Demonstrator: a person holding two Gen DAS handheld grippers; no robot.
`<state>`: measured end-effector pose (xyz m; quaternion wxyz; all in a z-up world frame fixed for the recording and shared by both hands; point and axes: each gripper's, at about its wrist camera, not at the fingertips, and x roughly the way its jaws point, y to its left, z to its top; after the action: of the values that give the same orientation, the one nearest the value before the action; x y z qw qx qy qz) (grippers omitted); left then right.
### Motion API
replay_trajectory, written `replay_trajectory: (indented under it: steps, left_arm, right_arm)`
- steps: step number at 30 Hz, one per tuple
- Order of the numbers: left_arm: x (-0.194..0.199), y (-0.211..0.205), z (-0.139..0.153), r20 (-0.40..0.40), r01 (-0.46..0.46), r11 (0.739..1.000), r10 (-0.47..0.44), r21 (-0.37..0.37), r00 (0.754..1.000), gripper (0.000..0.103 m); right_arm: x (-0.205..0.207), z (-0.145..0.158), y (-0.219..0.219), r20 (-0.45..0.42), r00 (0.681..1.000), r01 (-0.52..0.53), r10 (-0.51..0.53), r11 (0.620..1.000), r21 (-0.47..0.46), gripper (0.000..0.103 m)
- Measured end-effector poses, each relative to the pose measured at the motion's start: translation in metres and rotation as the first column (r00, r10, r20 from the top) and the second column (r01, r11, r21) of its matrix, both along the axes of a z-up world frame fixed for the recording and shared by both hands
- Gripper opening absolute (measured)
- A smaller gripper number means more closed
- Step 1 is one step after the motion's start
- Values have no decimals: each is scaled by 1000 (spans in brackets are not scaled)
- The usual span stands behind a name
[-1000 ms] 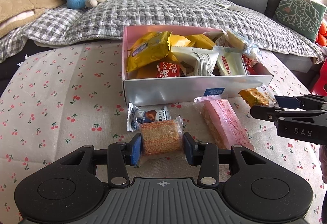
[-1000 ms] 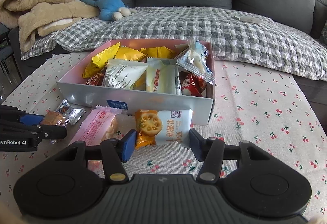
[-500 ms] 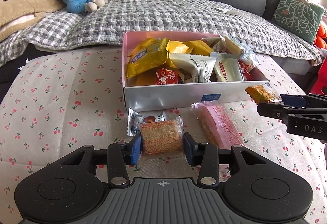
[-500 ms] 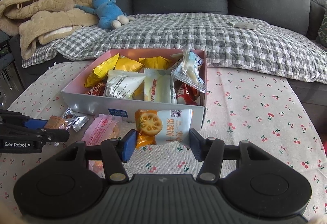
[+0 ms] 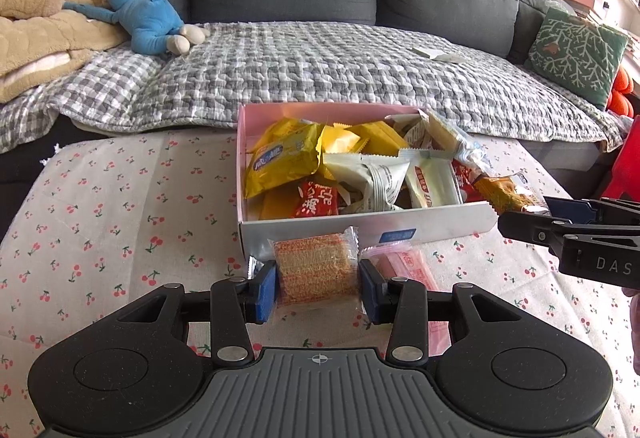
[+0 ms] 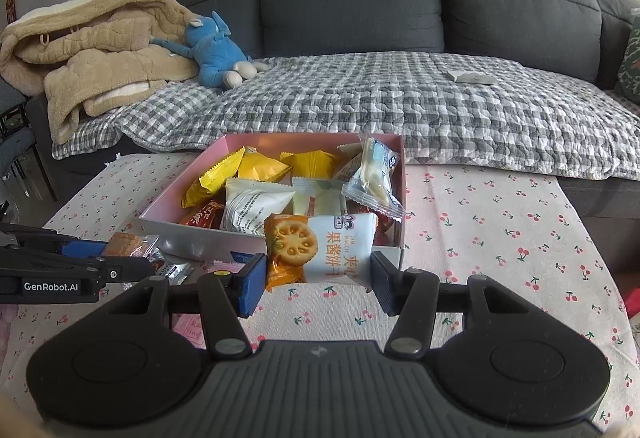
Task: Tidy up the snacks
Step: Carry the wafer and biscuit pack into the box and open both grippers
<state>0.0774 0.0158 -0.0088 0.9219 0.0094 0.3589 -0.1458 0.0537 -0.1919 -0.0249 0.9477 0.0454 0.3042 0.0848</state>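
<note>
We pinch a wafer pack [image 5: 316, 270] in the left hand-held gripper [image 5: 318, 288] and a jam biscuit pack [image 6: 322, 248] in the right hand-held gripper [image 6: 318, 280]. The snack box [image 5: 420, 228] sits just ahead; we should clear its near wall, then release above the pile.

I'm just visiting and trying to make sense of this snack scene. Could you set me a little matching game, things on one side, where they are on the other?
Things:
1. wafer packet
2. jam biscuit packet
3. pink packet
4. yellow packet

Places:
A. lying on the cherry tablecloth
B. inside the box
C. held in the left claw
D. held in the right claw

Pairs: 1-C, 2-D, 3-A, 4-B
</note>
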Motion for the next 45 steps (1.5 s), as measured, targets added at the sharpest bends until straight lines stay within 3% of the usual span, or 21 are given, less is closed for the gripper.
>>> replay_trajectory:
  steps: [12,19,33,45]
  left_arm:
    - [34,-12,13,51,20,1000,-21,11,999,40]
    - [61,-18,-4,35,20,999,-21,41,999,40]
    - [81,-13,-21,14,1,1000,-1,22,1000,41]
    - [78,-14,-19,32,16,1000,-16,17,999,52]
  right_arm:
    - [18,5,8,5,1000,-3,3,1000,23,51]
    - [38,0,13,-11,1000,-4,4,1000,27,51]
    - [64,-15,18,-52,999,-9,10,1000,12,52]
    - [65,-17,16,-60,998,-11,13,1000,25,67]
